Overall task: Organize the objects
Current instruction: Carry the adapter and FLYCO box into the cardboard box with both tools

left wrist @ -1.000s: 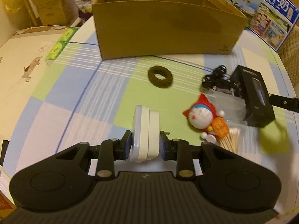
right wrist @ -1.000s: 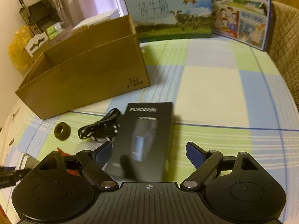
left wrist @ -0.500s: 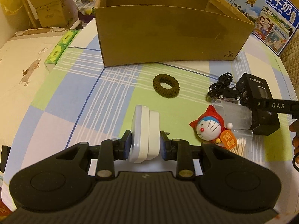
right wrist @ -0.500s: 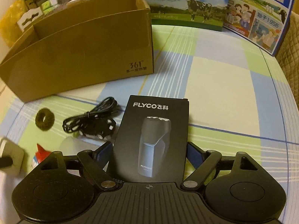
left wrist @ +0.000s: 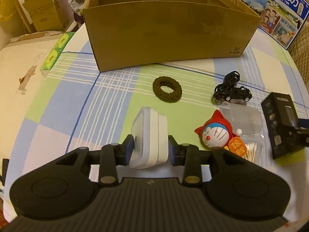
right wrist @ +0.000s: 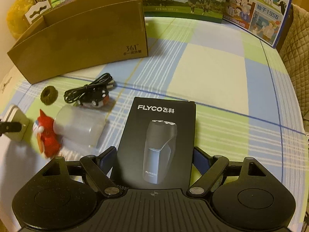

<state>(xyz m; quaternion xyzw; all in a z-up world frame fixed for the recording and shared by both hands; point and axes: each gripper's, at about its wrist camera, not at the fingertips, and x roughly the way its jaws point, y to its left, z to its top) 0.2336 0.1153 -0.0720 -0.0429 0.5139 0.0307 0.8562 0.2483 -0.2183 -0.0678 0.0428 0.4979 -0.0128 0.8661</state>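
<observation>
My left gripper [left wrist: 150,148] is shut on a white plug adapter [left wrist: 148,135], held above the checked tablecloth; it also shows in the right wrist view [right wrist: 16,124]. My right gripper [right wrist: 154,154] is shut on a black FLYCO shaver box [right wrist: 160,137], its blue pads against both sides; the box also shows at the right of the left wrist view [left wrist: 280,123]. An open cardboard box [left wrist: 170,32] stands at the back of the table [right wrist: 212,67].
On the cloth lie a dark green hair tie [left wrist: 167,91], a black cable with a toy car [left wrist: 231,92], a red Doraemon figure [left wrist: 218,133], a clear plastic container [right wrist: 79,127] and cotton swabs [left wrist: 251,153]. Milk cartons [right wrist: 256,9] stand behind.
My right gripper has closed onto the shaver box and lifted it. My left gripper has risen with the adapter and drawn closer to the cardboard box.
</observation>
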